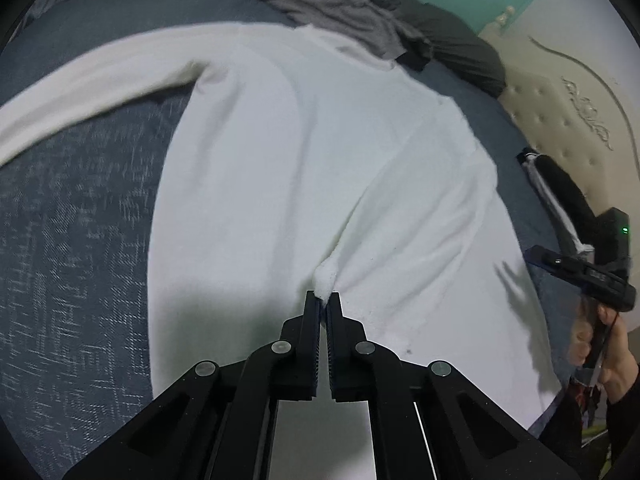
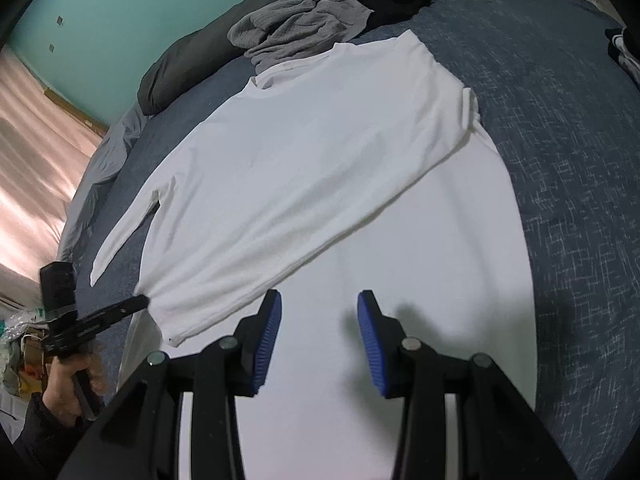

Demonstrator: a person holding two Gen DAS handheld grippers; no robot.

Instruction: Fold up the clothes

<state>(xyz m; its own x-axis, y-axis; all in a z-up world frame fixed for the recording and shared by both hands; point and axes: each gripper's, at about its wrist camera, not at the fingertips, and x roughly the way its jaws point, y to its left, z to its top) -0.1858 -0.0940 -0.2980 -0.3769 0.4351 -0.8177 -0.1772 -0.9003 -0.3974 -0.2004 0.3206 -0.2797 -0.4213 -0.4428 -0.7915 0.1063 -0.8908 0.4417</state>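
White knit, soft and limp, covers most of a blue-grey bedspread [image 2: 568, 184]: a long-sleeved white shirt [image 2: 320, 152] lies face-down or face-up (the pictures do not settle which) with its collar toward a heap of grey clothes [image 2: 304, 28] and dark pillows [image 1: 452, 48] at the far end of the bed. One sleeve [image 2: 120, 232] trails out to the person's left over the bedspread; the other sleeve [image 2: 280, 264] lies folded diagonally across the body of the shirt, its cuff near the hem. The left gripper [image 1: 324, 300] has its jaws together, clamped on a small peak of white fabric [image 1: 326, 276] that puckers up between them, with a ridge of cloth running from the pinch toward the shoulder. The right gripper [image 2: 320, 332] hovers low over the lower part of the shirt with its blue-padded jaws apart and nothing between them. A hand [image 1: 600, 344] in a dark sleeve holds that tool in the left wrist view. By the look of it the cloth is light, has no stiffness and will sag and drag wherever it is not held, so a pinch at one point gathers it rather than lifting an edge flat. Seams, cuffs, hem corners and shoulder points look like the surest holds, since doubled fabric there gives the pads more to bite.
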